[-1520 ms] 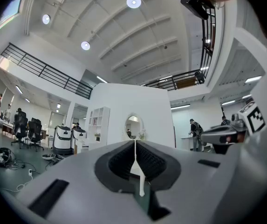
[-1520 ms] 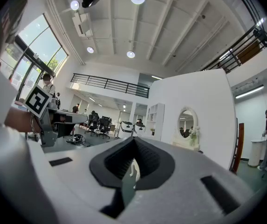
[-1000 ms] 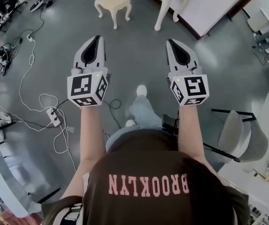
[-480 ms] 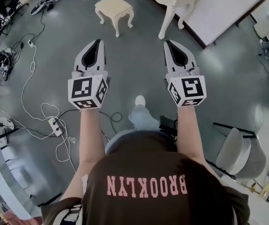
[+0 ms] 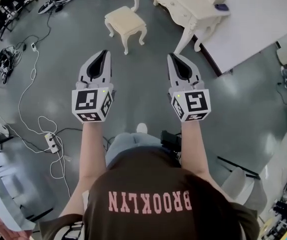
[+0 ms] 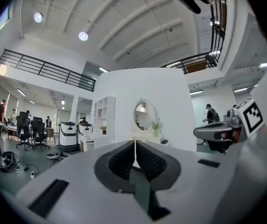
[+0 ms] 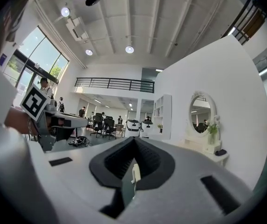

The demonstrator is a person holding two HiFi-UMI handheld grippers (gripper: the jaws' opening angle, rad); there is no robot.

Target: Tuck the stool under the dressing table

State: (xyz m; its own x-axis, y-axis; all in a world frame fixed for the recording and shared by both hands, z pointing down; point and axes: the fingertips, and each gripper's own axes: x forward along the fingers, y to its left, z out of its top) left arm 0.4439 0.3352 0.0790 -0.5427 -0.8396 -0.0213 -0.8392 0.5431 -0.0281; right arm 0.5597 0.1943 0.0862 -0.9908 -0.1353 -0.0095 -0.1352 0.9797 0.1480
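Cream stool [image 5: 125,23], well beyond closed left gripper [image 5: 104,52], right gripper [image 5: 171,55]

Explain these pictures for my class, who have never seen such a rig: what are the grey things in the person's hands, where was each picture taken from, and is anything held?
There is no robot: a person holds a hand-worked grasping tool in each hand, the left tool and the right tool. The marker cubes are part of them. The top-down picture comes from a camera on the person's head. The other two come from wide-angle cameras riding on each tool, looking along its jaws; both show the jaws shut with nothing held. Ahead on the grey floor stands a cream stool, out in the open, apart from the dressing table, whose round mirror shows in both tool views. A power strip with cables lies on the floor at the left.
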